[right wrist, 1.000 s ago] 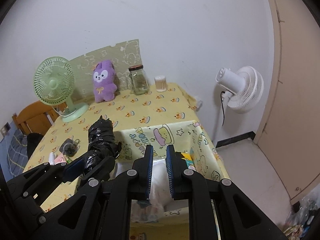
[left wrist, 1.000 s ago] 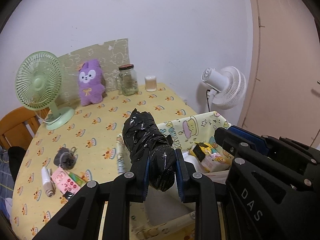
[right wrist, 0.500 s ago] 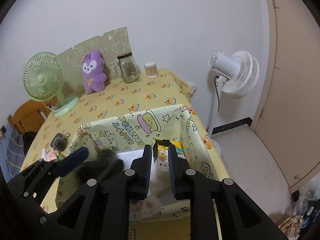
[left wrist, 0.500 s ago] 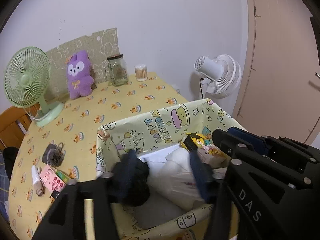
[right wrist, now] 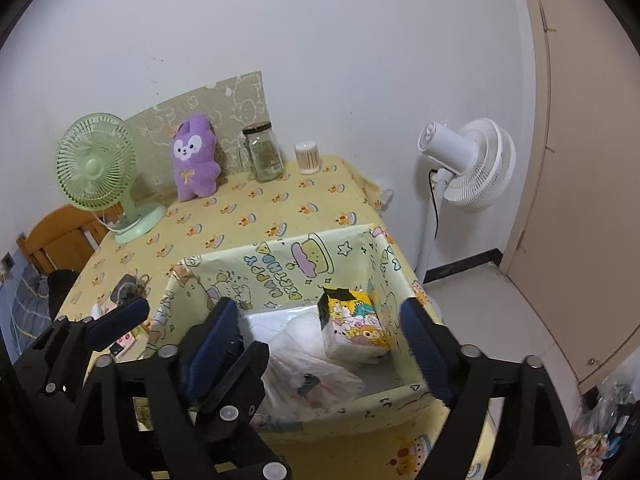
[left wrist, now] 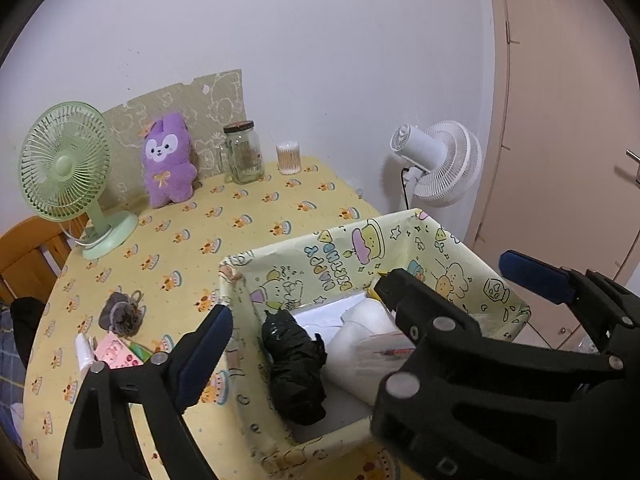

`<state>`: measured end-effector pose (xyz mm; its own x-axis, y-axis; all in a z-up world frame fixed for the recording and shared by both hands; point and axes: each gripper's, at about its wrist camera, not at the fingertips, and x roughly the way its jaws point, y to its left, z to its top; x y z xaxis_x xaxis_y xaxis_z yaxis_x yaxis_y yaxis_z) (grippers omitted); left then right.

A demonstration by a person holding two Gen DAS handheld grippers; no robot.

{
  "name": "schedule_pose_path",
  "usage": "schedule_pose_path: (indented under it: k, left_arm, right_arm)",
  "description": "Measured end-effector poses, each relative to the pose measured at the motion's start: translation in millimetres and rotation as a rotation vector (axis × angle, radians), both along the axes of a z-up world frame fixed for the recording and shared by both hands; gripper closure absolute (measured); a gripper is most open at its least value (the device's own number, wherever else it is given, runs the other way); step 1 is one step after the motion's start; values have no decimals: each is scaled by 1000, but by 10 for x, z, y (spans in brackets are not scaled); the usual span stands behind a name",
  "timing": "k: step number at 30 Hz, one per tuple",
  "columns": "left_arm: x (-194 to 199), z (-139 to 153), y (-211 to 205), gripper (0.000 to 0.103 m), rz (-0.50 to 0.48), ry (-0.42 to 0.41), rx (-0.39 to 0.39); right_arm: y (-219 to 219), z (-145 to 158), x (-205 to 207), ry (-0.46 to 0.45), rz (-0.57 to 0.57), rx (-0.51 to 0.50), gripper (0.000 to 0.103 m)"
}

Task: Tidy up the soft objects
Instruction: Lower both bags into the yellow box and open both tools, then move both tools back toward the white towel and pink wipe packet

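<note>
A crumpled black plastic bag (left wrist: 296, 368) lies loose at the left end of the cartoon-print yellow box (left wrist: 340, 236). My left gripper (left wrist: 316, 320) hangs over it with jaws opening wide and pads off the bag. Its right finger is hidden behind the right gripper. Close beside it over the box, my right gripper (right wrist: 318, 308) is also opening, with nothing between its fingers. In the box lie a white bundle (left wrist: 360, 340), a clear plastic bag (right wrist: 312, 368) and a cartoon tissue pack (right wrist: 352, 324). A purple plush (left wrist: 166, 160) stands at the table's far side.
A green desk fan (left wrist: 64, 168), a glass jar (left wrist: 242, 152) and a cotton-swab tub (left wrist: 289, 158) stand along the wall. A grey scrunchie (left wrist: 122, 312) and a pink item (left wrist: 116, 356) lie left of the box. A white floor fan (left wrist: 436, 164) stands beyond the table's right edge.
My left gripper opened and let go of the black bag, which dropped into the box. The right gripper went from shut to wide open.
</note>
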<state>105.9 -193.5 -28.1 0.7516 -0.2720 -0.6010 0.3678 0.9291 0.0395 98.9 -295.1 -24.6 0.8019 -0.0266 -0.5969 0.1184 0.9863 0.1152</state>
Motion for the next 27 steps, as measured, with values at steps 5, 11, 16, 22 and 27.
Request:
schedule_pose_path:
  k: [5,11,16,22,27]
  left_arm:
    - [-78,77,116,5,11,-22,-7]
    - [-172,167,279,2,25,-49,-14]
    - [-249,244,421,0,39,-69,-22]
    - [-340,308,595,0,46,-86,-39]
    - [-405,356,747,0,58,-99,-49]
  right_arm:
    - [100,80,-76,-29,-3,-17,7]
    - [253,183,-170,-56,-3,-24,3]
    - [379,268,-236,-76,0,-32,1]
    - [549,360,-330,-103,13,-39,0]
    - [691,417,-377,-115,27,-50,0]
